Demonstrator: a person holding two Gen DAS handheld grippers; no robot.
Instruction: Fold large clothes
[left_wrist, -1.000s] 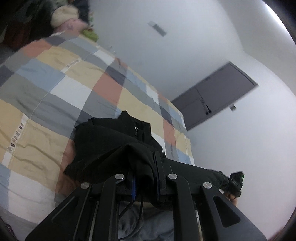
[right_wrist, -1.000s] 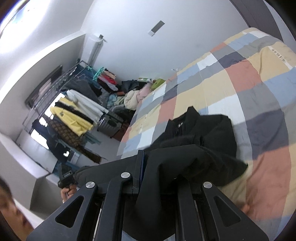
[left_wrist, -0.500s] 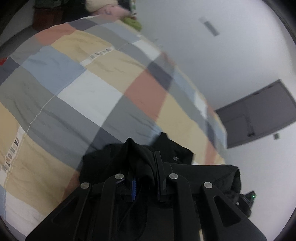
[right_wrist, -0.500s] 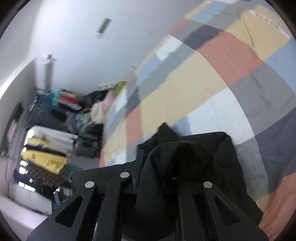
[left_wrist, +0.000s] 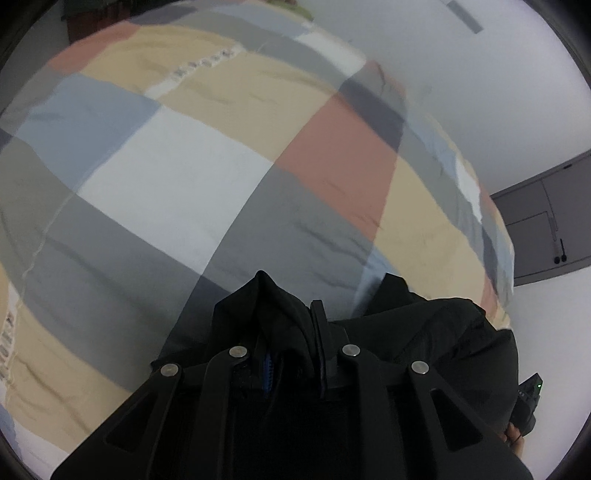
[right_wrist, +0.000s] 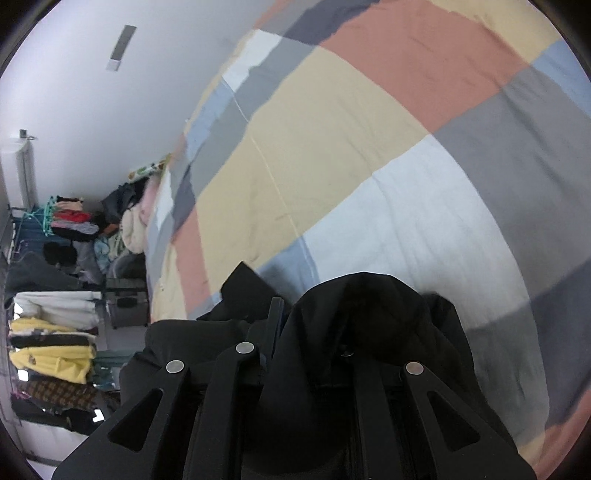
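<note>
Black fabric fills the bottom of both wrist views: a black garment (left_wrist: 424, 332), heavy and jacket-like, bunched up right at the tools. Left gripper (left_wrist: 291, 328) has its jaws drawn close together with a ridge of the cloth pinched between them, a peak of fabric poking up just past the tips. Right gripper (right_wrist: 314, 325) likewise sits nearly closed on cloth; the garment (right_wrist: 369, 314) drapes over its right finger and hides it, so only the thin left finger (right_wrist: 275, 317) shows, but the fold looks clamped. In the left view a span of the garment runs from the left tool off toward the right, where the other tool's body with a green light shows at the frame edge, so both tools seem to hold the same edge, well apart. The lower part of the garment appears to rest on the bed; how much hangs free I cannot tell. Beyond it, a patchwork bedcover (left_wrist: 184, 177) in cream, grey, blue, white and rust blocks, lightly creased. Farther off, a clothes rack (right_wrist: 55, 350) with yellow and white items, a pile of clothes (right_wrist: 122, 221) by the bed end, white wall, grey door (left_wrist: 546, 236). Judged step: mid-fold, carrying the held edge forward over the rest. Next move calls for lowering both tools together, keeping the edge level and taut, lining it onto the lower layer, then opening. Risk: uneven drop leaves a skewed, lumpy fold.
</note>
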